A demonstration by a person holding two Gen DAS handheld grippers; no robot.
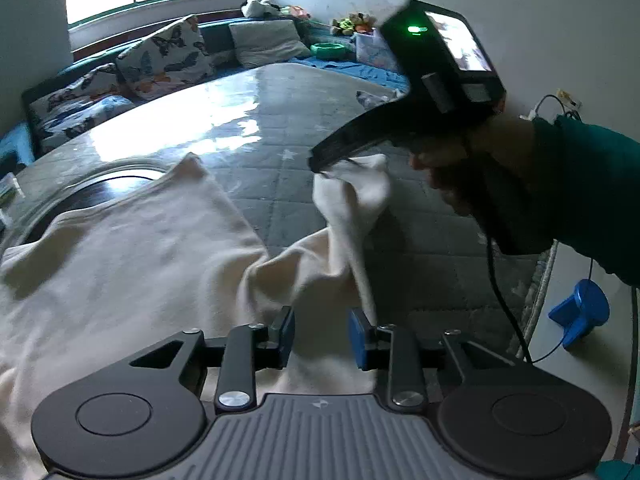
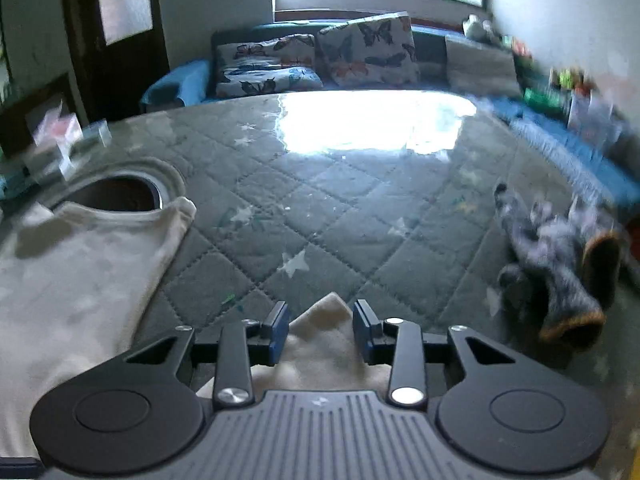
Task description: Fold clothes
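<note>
A cream garment (image 1: 132,264) lies spread on the grey quilted table (image 1: 280,128), one part pulled up into a ridge. My left gripper (image 1: 320,336) hovers over its near edge, blue pads (image 1: 358,338) apart, with cloth under the gap and none pinched. A hand in a teal sleeve (image 1: 580,184) holds my right gripper (image 1: 320,164), whose tip sits at a raised bunch of the cream cloth (image 1: 356,192). In the right wrist view the right gripper (image 2: 321,332) stands open and a cream corner (image 2: 324,320) pokes up loose between its pads.
A crumpled grey patterned garment (image 2: 552,272) lies at the table's right. A dark round opening (image 2: 116,196) sits by the cream garment's far edge. Small boxes (image 2: 60,148) stand far left. A cushioned sofa (image 2: 360,60) runs behind, and a blue stool (image 1: 580,312) stands on the floor.
</note>
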